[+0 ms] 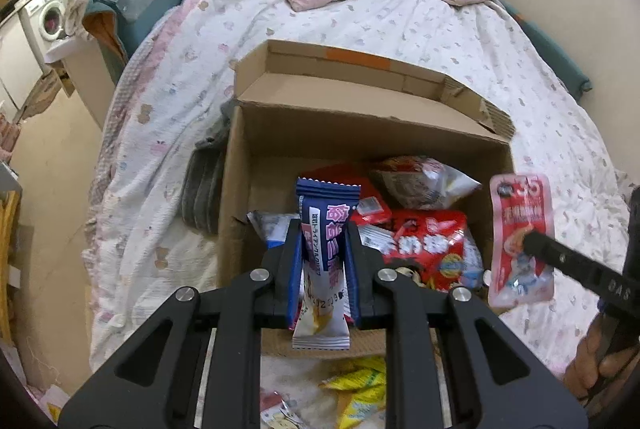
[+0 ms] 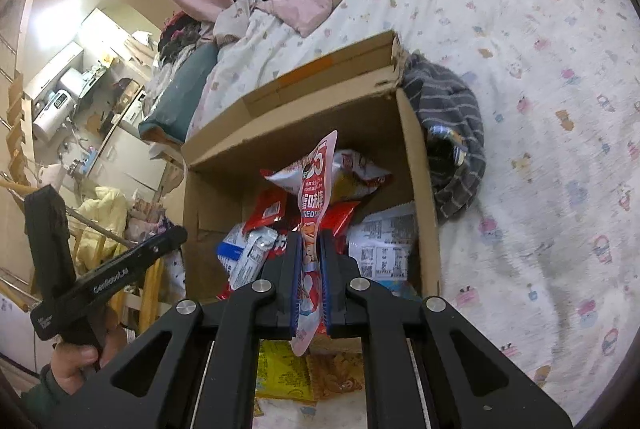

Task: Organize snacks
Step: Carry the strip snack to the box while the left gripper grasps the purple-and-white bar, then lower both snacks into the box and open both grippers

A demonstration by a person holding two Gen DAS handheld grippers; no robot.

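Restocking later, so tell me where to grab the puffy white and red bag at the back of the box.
Take the puffy bag by its crimped end seal, coming from above through the cardboard box's open top: the seal is flat and thin, the body is air-filled and slippery.

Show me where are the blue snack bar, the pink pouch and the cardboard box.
blue snack bar (image 1: 326,207), left wrist view, upper printed part.
pink pouch (image 2: 318,165), right wrist view, upper edge.
cardboard box (image 1: 236,189), left wrist view, left wall.
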